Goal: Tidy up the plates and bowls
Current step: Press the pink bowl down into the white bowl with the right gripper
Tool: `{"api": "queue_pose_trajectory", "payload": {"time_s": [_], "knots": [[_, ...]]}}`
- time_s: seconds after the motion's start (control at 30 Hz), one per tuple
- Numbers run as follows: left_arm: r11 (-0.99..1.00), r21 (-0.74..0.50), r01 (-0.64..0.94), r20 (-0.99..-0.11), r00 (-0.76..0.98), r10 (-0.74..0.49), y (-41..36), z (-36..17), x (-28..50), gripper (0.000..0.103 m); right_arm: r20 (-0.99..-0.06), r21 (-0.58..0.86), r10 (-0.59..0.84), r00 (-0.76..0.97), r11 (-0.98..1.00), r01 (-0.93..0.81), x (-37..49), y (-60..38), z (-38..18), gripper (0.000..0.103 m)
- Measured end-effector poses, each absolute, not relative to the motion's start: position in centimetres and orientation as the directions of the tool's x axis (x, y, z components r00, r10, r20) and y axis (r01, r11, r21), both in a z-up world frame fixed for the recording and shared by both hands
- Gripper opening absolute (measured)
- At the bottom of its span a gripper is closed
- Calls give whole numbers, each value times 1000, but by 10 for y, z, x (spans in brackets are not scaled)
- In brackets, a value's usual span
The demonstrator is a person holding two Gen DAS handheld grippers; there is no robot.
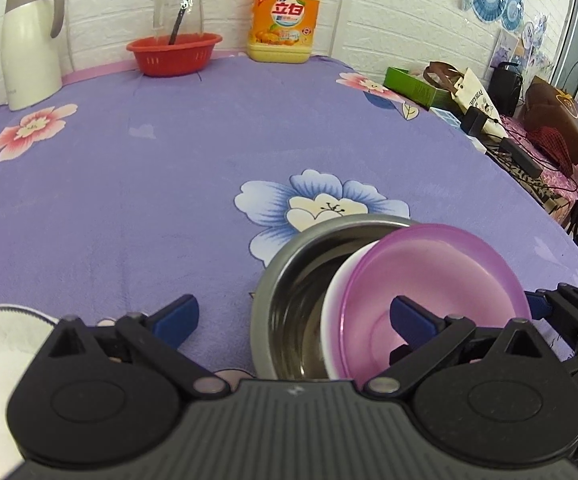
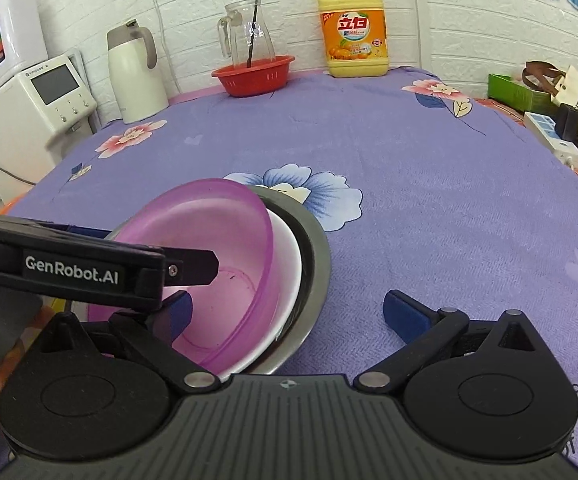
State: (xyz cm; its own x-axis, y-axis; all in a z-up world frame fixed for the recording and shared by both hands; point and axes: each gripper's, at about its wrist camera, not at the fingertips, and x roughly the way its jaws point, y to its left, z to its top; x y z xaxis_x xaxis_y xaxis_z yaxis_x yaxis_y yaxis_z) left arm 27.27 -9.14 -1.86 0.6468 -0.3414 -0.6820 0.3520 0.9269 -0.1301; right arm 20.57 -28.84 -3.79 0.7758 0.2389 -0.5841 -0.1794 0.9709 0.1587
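Left tongs (image 1: 293, 316) and right tongs (image 2: 289, 312), both spread, flank the metal bowl (image 1: 289, 280). A tilted purple bowl (image 1: 433, 272) rests on a white bowl (image 2: 289, 252) inside it. Beyond, a red basket (image 1: 174, 53) on the counter (image 1: 129, 184).

Black tongs (image 1: 295, 316), blue pads (image 1: 179, 314)
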Motion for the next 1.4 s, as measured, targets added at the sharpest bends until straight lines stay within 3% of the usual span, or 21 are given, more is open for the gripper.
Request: {"api": "queue_pose_trajectory", "payload": {"time_s": [0.27,0.67,0.87,1.17,1.4], "knots": [[915,-126,385,-670,647,-364,-93,-15,268,100,-592,223,264,761,962,-160,204,-286,-33,103],[873,-271,406,-651,590,-477,-93,-20,262,72,-556,219,286,781,956,-195,196,-267,-33,103],[872,-296,390,-601,633,-487,-72,2,248,70,-552,171,262,792,965,-199,188,-248,-15,103],[941,-239,241,-546,767,-336,13,35,216,70,-470,168,409,782,911,-376,185,-182,15,103],[964,-248,96,-584,779,-227,76,19,199,70,-503,207,540,675,834,-512,189,-122,3,103]]}}
